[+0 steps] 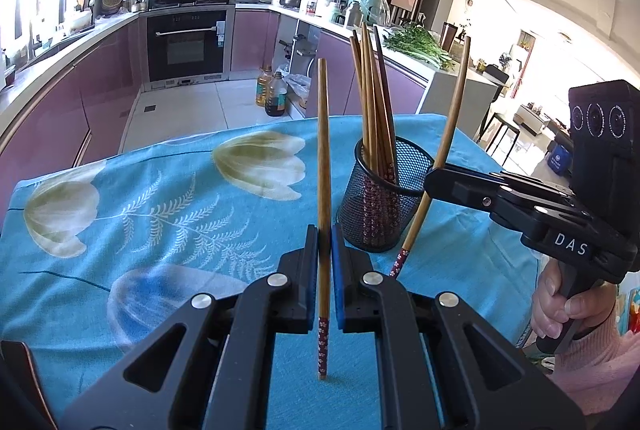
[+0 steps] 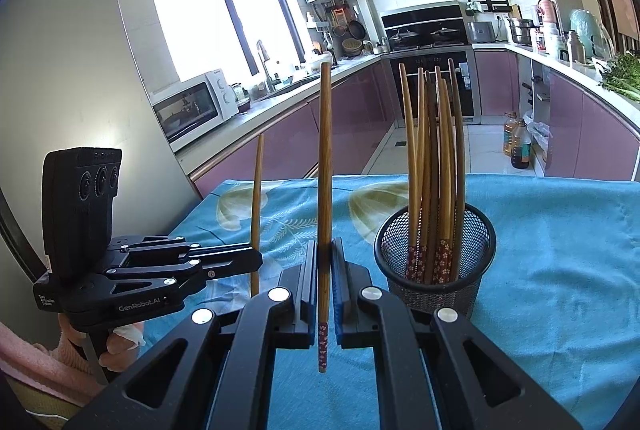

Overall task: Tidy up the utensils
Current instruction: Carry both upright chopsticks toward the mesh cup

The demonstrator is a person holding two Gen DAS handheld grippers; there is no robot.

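Left gripper (image 1: pixel 324 230): pinching one upright chopstick (image 1: pixel 323 166). Right gripper (image 2: pixel 324 244): pinching a second chopstick (image 2: pixel 325 166). Mesh holder (image 2: pixel 434 262) of chopsticks: on blue tablecloth (image 1: pixel 160 214), toward its far right corner.

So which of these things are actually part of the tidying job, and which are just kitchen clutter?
Part of the job:
- chopstick clamped in the left gripper
- chopstick clamped in the right gripper
- mesh holder, with chopsticks already standing in it

Just lying about:
- floral tablecloth
- oil bottles on the floor
- greens on the counter
- microwave
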